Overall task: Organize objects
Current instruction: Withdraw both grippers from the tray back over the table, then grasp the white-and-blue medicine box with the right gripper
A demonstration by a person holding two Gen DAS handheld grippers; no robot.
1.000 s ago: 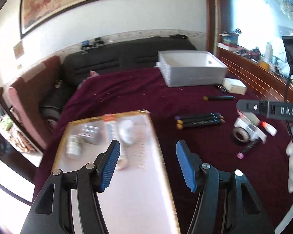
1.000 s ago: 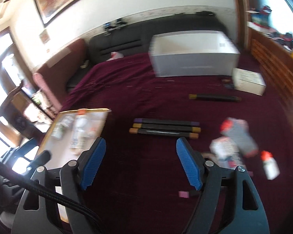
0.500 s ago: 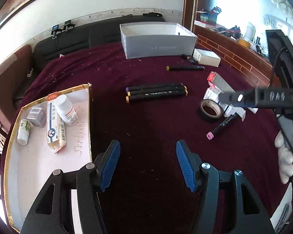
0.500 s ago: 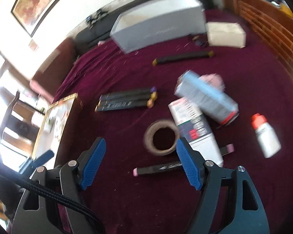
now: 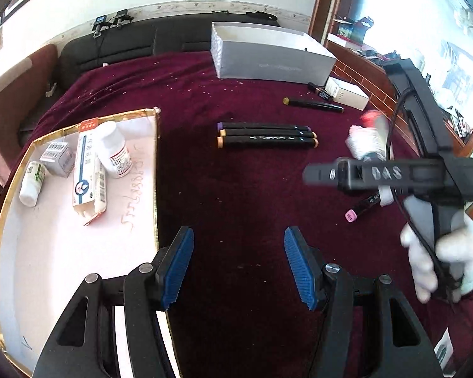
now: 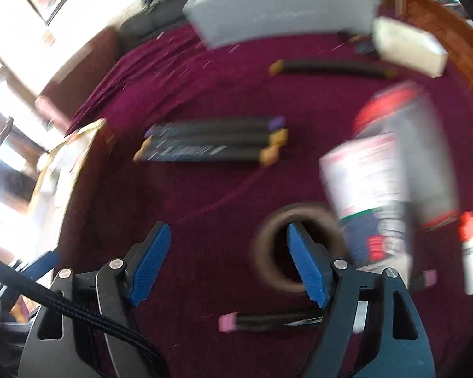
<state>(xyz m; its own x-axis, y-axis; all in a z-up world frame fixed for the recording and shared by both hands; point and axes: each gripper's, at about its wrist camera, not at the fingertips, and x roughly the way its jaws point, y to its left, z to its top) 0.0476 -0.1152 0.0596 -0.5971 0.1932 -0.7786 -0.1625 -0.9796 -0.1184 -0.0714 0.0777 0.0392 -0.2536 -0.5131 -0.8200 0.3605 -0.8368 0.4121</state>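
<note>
Maroon cloth covers the tabletop (image 5: 236,189), and the sorting looks half done. Medicine boxes and bottles sit grouped on the white tray (image 5: 63,236), just left of the left gripper (image 5: 238,264), whose jaws hang released over bare cloth. Three markers (image 5: 268,134) lie lined up straight ahead of it, probably grouped on purpose. The right gripper (image 6: 228,263) has jaws spread wide too, nothing held, one blue pad over the tape roll (image 6: 268,252). It's blurry, but tape looks like the next pick. Loose pink-capped marker (image 6: 255,321) sits below those jaws.
</note>
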